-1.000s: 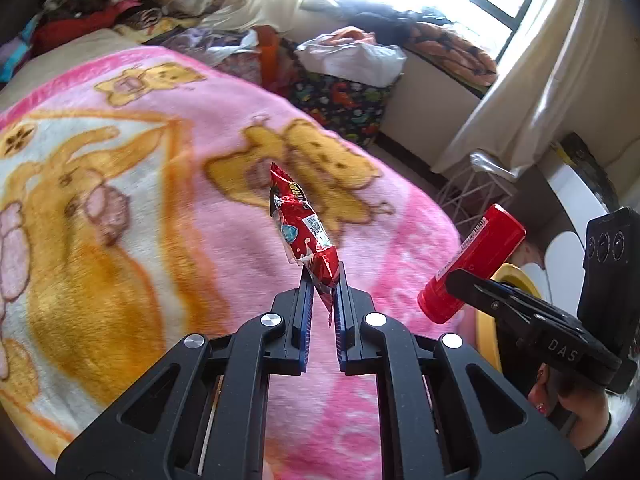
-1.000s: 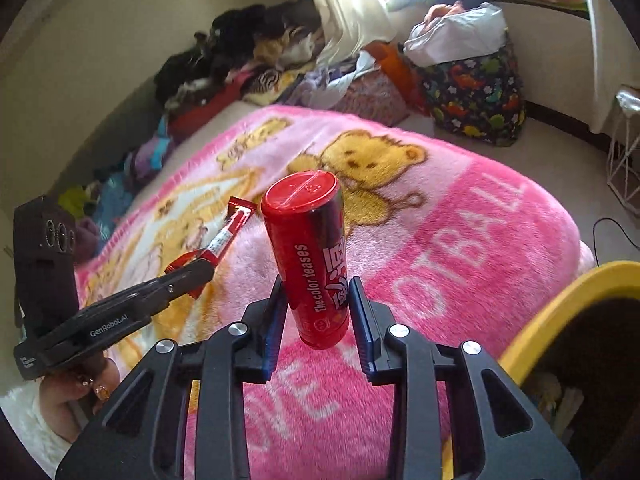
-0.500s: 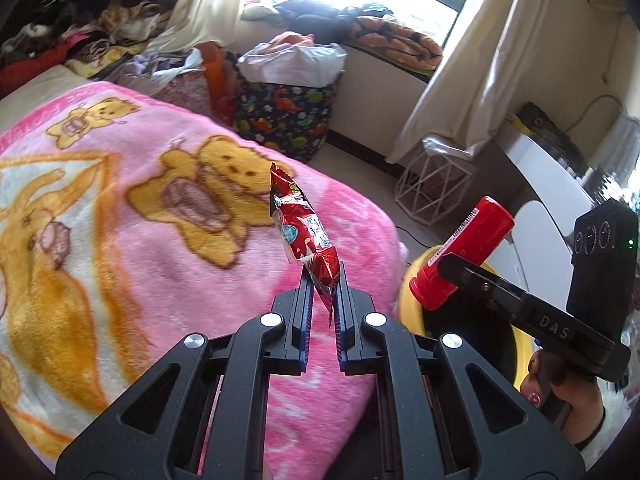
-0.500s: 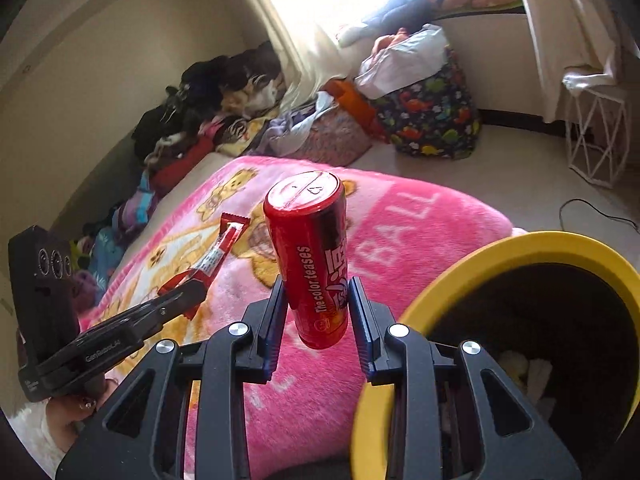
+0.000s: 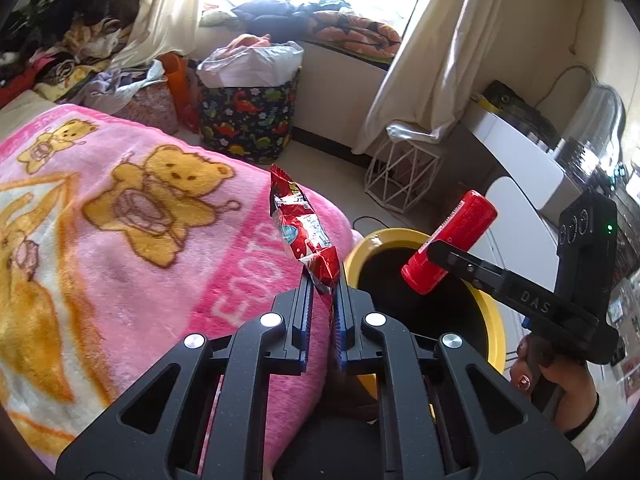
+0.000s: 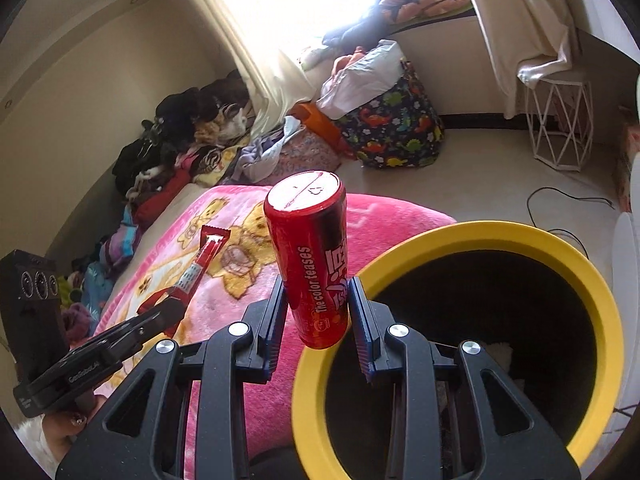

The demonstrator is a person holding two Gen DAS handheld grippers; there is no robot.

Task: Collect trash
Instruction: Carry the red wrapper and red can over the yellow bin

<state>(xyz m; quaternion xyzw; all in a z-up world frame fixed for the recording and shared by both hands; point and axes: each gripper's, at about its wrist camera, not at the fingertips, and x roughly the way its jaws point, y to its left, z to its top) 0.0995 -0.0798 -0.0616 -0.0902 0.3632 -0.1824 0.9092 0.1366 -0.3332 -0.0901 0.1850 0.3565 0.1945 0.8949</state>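
Red snack wrapper pinched in left gripper beside yellow bin; right gripper clamps red can at bin's rim, likely for dropping both in.

A pink bear-print blanket covers the bed; a yellow bin stands on the floor beside it.

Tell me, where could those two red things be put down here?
The pink blanket is bare up to its edge by the yellow bin, whose dark mouth looks mostly open. The floor by the dinosaur-print basket is crowded with clothes.
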